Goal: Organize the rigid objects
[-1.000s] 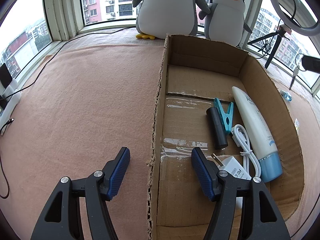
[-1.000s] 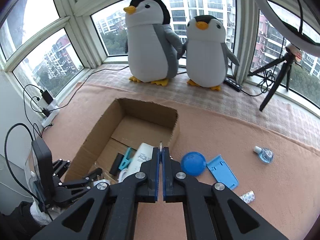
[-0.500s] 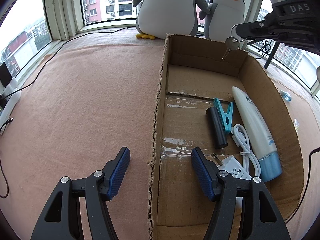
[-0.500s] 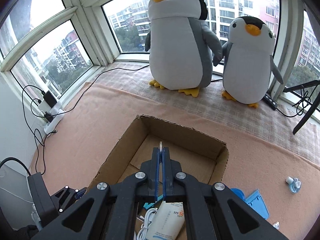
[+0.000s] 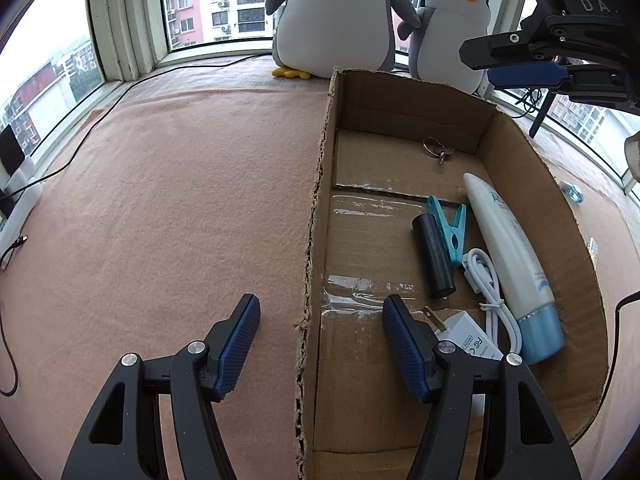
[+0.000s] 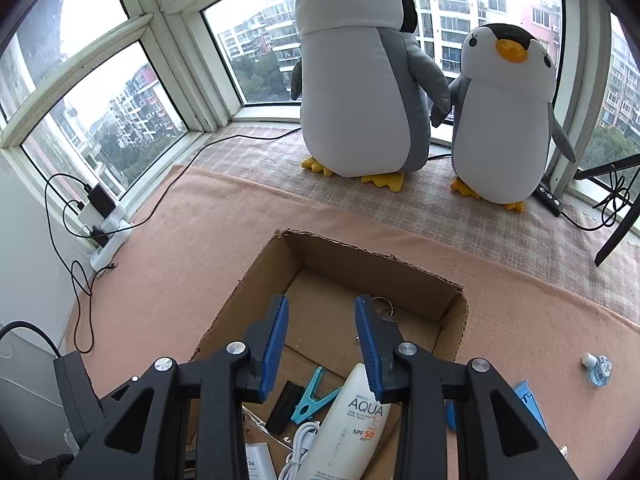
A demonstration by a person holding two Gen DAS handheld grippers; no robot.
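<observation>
right tool [image 6: 322,344] spread wide above cardboard box [image 5: 520,168], keys [image 5: 437,150] on its floor, left tool [image 5: 320,344] wide astride box wall

In the right wrist view, the right finger pad [image 6: 370,354] is covering part of the key ring [image 6: 385,309], and the bottom edge is cutting off the sunscreen tube [image 6: 352,420]. In the left wrist view, a gripper finger is hiding half the white charger [image 5: 468,334], and the right gripper [image 5: 516,60] is running off the upper right.
</observation>
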